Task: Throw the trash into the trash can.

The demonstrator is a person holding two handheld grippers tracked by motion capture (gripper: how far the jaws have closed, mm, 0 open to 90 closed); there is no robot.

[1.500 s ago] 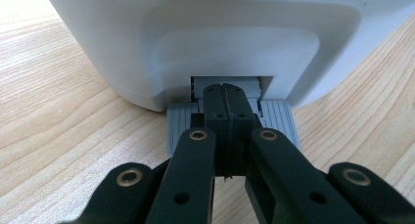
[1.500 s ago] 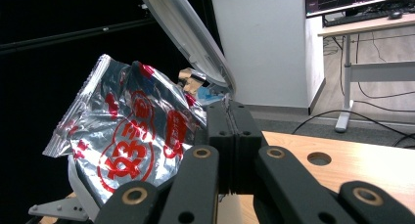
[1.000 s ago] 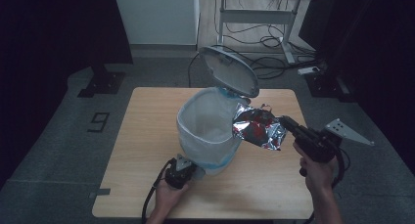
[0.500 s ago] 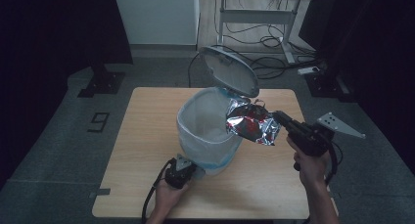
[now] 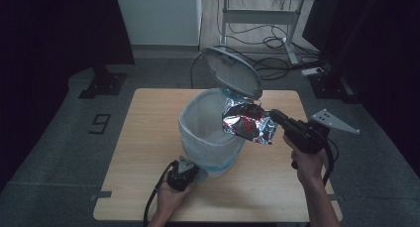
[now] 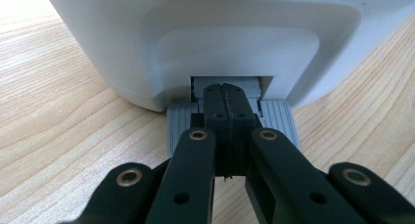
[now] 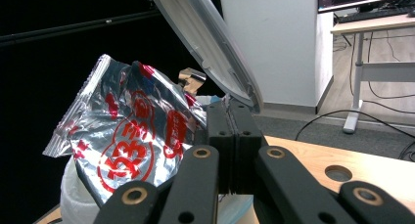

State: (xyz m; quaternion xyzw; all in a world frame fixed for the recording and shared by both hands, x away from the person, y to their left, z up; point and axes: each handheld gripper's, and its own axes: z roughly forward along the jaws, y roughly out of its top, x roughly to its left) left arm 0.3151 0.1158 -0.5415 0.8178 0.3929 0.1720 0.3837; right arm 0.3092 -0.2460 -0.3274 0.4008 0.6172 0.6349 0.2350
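Note:
A white pedal bin [image 5: 208, 133] with a liner stands mid-table, its grey lid [image 5: 232, 72] tipped up. My left gripper [image 5: 184, 173] lies low at the bin's front; its shut jaws rest on the grey foot pedal [image 6: 182, 120] under the bin's white body [image 6: 195, 43]. My right gripper [image 5: 274, 116] is shut on the edge of a crumpled silver foil bag with red print [image 5: 246, 122], which hangs over the bin's right rim. In the right gripper view the foil bag [image 7: 127, 136] sits left of the shut jaws, below the raised lid [image 7: 205, 40].
The wooden table [image 5: 143, 152] has bare board left of and behind the bin. Beyond it stand a white cabinet [image 5: 158, 16] and a desk frame with cables [image 5: 267, 33] on the grey floor. Round holes [image 7: 337, 173] mark the tabletop near my right gripper.
My right gripper has carried the foil bag leftward, from beside the bin to over its right rim. The left gripper and the raised lid have stayed put.

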